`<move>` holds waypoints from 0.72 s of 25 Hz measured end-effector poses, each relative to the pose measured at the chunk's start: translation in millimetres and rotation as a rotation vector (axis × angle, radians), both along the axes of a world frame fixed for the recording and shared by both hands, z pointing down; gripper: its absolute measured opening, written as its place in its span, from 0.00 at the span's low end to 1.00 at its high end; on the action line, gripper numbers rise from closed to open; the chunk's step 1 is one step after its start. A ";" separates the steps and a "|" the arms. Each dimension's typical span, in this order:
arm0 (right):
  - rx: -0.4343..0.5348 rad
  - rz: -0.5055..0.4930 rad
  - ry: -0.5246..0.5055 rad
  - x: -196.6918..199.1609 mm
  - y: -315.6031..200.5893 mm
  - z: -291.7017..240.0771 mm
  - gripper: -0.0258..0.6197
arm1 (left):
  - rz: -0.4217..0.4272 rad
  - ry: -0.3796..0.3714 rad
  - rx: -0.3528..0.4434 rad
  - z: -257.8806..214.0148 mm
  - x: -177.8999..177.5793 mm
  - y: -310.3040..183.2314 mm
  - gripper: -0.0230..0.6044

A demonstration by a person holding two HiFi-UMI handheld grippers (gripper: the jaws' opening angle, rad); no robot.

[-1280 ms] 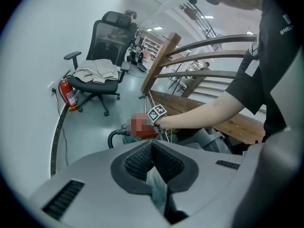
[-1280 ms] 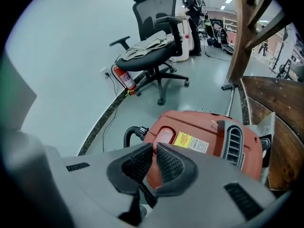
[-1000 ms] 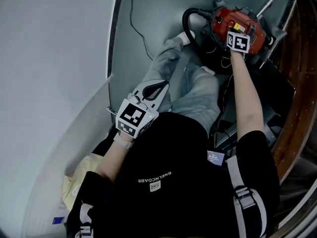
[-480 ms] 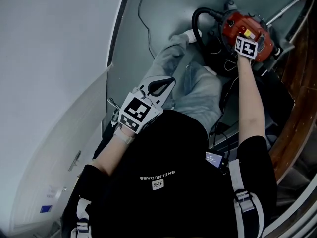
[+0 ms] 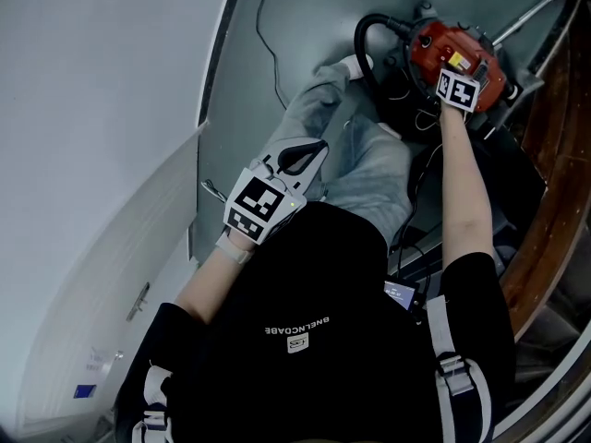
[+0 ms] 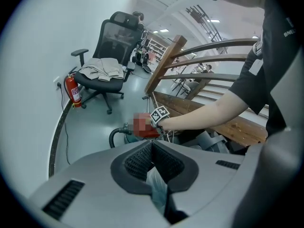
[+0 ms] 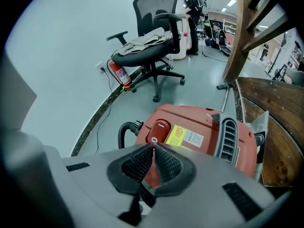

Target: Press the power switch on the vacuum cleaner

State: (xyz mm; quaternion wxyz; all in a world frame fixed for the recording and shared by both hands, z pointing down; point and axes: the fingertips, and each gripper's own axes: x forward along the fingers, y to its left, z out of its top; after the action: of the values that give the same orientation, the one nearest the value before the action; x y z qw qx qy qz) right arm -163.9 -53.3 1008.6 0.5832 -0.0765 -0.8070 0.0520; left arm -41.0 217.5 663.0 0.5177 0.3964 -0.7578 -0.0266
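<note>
Red vacuum [image 7: 204, 137] on floor beside wooden railing [image 7: 273, 146], black hose [image 7: 124, 129] at one end. Right gripper [image 7: 153, 146]: jaws closed tip to tip, empty, tips over vacuum top just below oval switch [image 7: 160, 126]; contact not discernible. Left gripper [image 6: 152, 144]: jaws together, nothing held, above person's leg [image 5: 369, 169], well apart from vacuum. Chair [image 7: 152, 46] and extinguisher [image 7: 118, 75] by wall.

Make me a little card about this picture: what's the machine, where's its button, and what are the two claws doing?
machine: red vacuum cleaner on the floor, black hose attached
button: red power switch on its top
right claw: shut, tips at the switch
left claw: shut, empty, near the person's leg
nearby: office chair, fire extinguisher
</note>
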 end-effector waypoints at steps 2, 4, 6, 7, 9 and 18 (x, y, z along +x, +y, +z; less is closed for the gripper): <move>-0.004 0.009 0.005 4.4 -3.2 -7.8 0.09 | 0.005 0.000 -0.005 -2.4 -1.6 -1.0 0.06; -0.009 0.025 0.005 8.0 -7.4 -19.4 0.09 | 0.016 0.002 -0.010 -7.3 -4.9 -3.0 0.06; -0.016 0.042 0.005 11.2 -11.4 -32.2 0.09 | 0.034 -0.002 -0.012 -13.9 -9.5 -7.2 0.06; -0.020 0.050 0.005 13.0 -13.3 -38.4 0.09 | 0.044 -0.007 -0.013 -17.1 -11.9 -9.9 0.06; -0.029 0.067 0.007 18.2 -18.5 -50.2 0.09 | 0.063 -0.018 -0.017 -22.0 -15.4 -16.3 0.06; -0.080 0.167 -0.007 47.6 -36.1 -112.9 0.09 | 0.192 -0.042 -0.032 -38.0 -23.3 -42.8 0.06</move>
State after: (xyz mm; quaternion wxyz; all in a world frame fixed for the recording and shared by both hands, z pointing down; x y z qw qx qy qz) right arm -116.2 -89.4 895.7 0.5704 -0.0324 -0.8100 0.1325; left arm -64.3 174.7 625.0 0.5082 0.4593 -0.7272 0.0434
